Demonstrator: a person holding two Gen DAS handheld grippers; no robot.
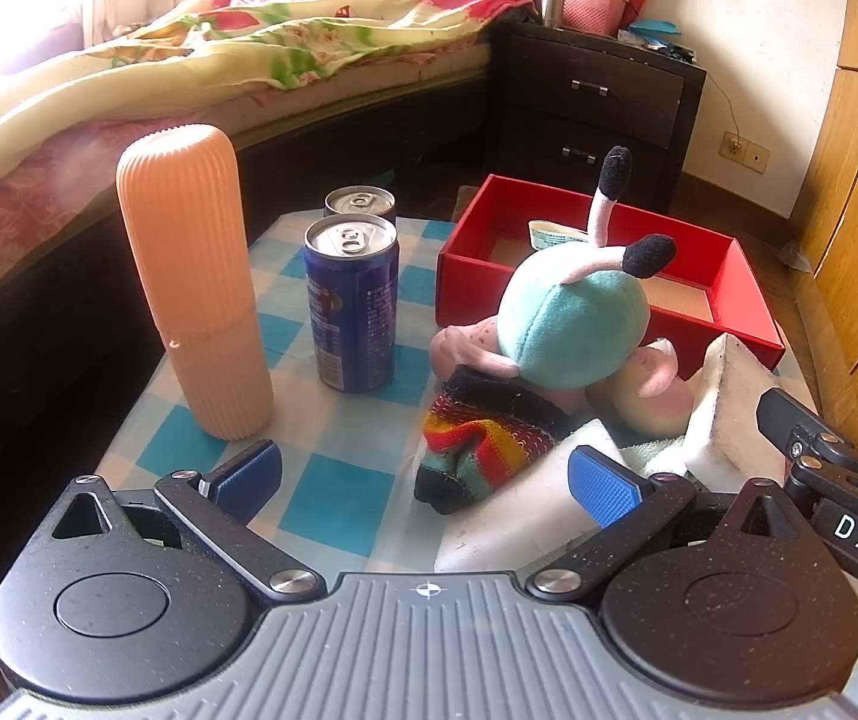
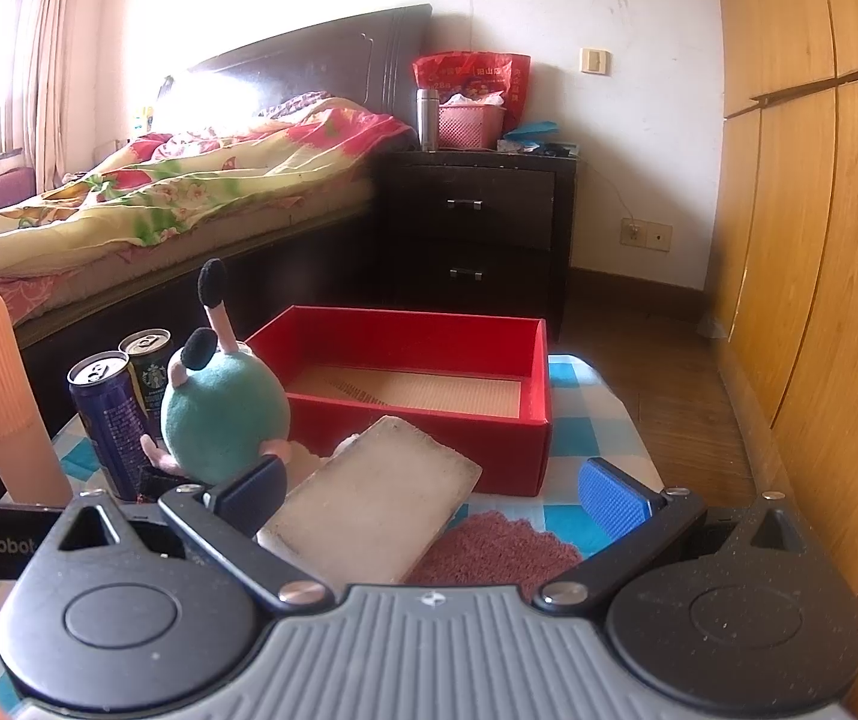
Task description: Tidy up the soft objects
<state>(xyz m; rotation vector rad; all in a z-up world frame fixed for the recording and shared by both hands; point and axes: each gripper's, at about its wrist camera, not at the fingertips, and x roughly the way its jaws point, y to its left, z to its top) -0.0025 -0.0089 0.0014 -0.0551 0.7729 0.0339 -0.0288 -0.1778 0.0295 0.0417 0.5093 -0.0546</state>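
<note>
1. The left gripper (image 1: 426, 480) has its blue-padded jaws spread wide and holds nothing; it hovers low over the near edge of the blue-and-white checked tablecloth (image 1: 333, 480).
2. The right gripper (image 2: 432, 495) is likewise spread and empty, with a flat white foam sponge block (image 2: 369, 498) lying tilted between its fingers, not clamped.
3. Just ahead of the left gripper lies a rainbow-striped knitted sock (image 1: 477, 438), resting partly on another white foam slab (image 1: 525, 510).
4. Behind the sock sits a teal and pink plush toy with black-tipped antennae (image 1: 573, 324), touching the front wall of the shallow red cardboard box (image 1: 753, 300).
5. A maroon knitted cloth (image 2: 489, 546) lies under the sponge, near the right gripper.
6. To the left stand an orange ribbed plastic cylinder (image 1: 195, 282) and two drink cans (image 1: 351, 300), hard items.
7. The box looks nearly bare, with only a slip of paper inside. By my judgement sorting has barely begun: every soft item remains outside.
</note>
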